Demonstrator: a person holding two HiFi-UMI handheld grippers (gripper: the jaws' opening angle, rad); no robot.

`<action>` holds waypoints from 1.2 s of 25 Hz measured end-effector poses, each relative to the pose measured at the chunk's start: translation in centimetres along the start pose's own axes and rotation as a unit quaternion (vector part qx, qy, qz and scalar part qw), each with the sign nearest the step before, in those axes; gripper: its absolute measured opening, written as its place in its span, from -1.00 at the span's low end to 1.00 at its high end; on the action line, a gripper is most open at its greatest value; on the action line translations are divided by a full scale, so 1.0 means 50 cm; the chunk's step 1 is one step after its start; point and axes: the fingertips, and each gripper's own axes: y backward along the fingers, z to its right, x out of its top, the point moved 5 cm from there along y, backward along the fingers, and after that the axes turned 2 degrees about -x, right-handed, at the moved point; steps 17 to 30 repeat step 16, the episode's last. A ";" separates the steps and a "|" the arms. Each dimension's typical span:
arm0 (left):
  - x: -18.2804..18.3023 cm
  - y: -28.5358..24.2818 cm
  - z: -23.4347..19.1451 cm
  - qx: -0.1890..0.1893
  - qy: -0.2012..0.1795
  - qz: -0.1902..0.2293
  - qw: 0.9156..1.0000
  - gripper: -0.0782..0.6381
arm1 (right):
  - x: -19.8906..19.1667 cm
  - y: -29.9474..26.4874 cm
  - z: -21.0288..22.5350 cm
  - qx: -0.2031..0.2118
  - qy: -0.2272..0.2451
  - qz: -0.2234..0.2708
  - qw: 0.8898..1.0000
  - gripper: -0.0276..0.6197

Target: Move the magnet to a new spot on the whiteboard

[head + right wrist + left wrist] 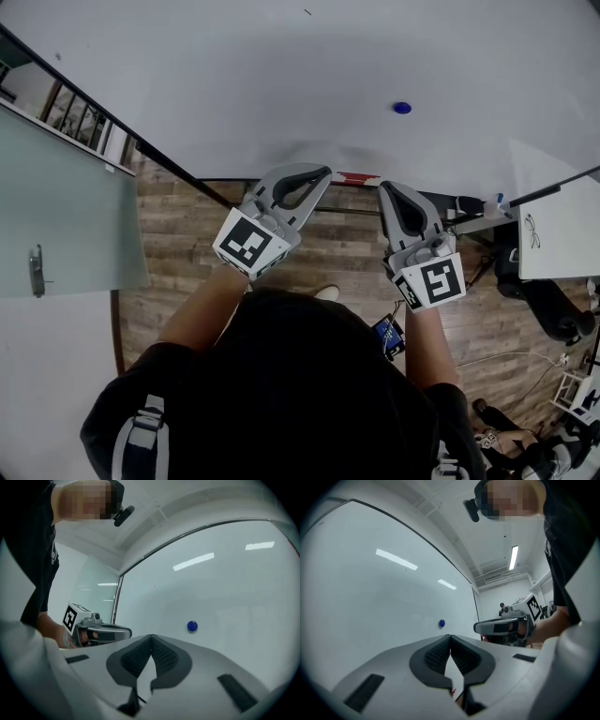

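A small round blue magnet (401, 108) sticks alone to the big whiteboard (281, 75). It also shows as a blue dot, the magnet (441, 623) in the left gripper view and the magnet (191, 626) in the right gripper view. Both grippers hang well short of the board, below its lower edge. My left gripper (324, 172) is shut with nothing in it; its tips (450, 636) meet. My right gripper (386, 187) is shut and empty too, its tips (150, 637) touching. The magnet is above and slightly right of the right gripper.
A glass panel (56, 225) with a handle stands at the left. A second white board (562, 234) leans at the right, next to a ledge with small items (473, 206). Wooden floor (187, 253) lies below, with cables and gear at the lower right.
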 end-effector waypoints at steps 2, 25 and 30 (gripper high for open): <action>-0.002 0.002 0.000 0.000 0.001 0.000 1.000 -0.77 | 0.000 0.001 -0.001 0.000 -0.002 0.001 1.000 -0.91; -0.002 0.012 -0.005 0.002 0.007 0.003 1.000 -0.77 | 0.004 -0.003 -0.009 0.000 -0.001 0.001 1.000 -0.91; -0.002 0.012 -0.005 0.002 0.007 0.003 1.000 -0.77 | 0.004 -0.003 -0.009 0.000 -0.001 0.001 1.000 -0.91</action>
